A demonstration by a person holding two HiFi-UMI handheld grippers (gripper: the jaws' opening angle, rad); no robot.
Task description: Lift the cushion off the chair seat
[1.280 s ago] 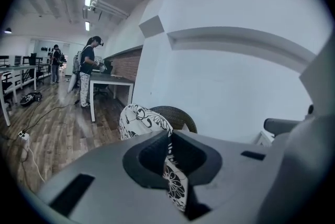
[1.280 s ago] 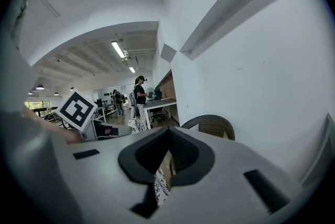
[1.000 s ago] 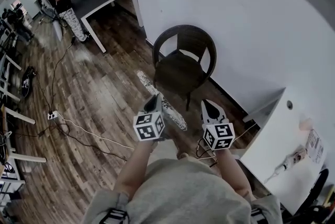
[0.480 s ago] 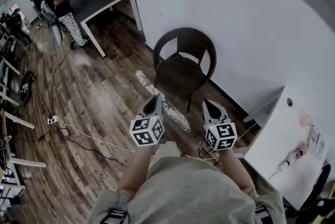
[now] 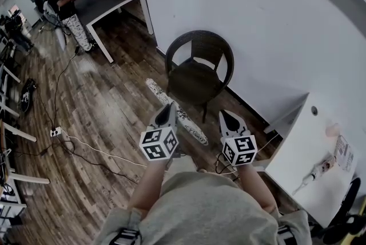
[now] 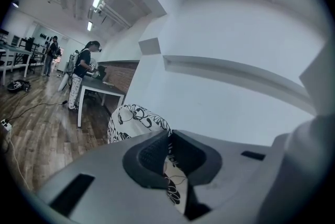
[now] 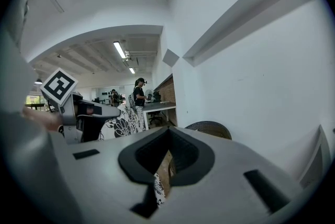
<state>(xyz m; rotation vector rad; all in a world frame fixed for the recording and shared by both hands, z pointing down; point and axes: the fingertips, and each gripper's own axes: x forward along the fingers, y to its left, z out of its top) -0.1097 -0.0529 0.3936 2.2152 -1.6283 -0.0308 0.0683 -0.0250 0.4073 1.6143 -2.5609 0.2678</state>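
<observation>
Cushion (image 5: 189,126) and chair (image 5: 197,75) are already apart: the dark seat sits bare against the far wall, and the black-and-white flowered pad hangs edge-on over the wooden floor (image 5: 103,106), nearer than the chair and just left of it. Over the last second the left tongs (image 5: 169,107) have come up a little and carried the pad with them, while the right tongs (image 5: 227,117) have hardly stirred. I'd judge the lift itself to be done, with only the carrying clear or setting down left to settle. The left tongs are closed almost completely, pinching a fold of the patterned cover between the pads, and the bulk of the pad billows out beyond them. The right tongs are drawn nearly together as well, with a scrap of the same flowered cloth showing low in the gap, so they seem to be nipping a corner. That hold looks the thinner of the two.
</observation>
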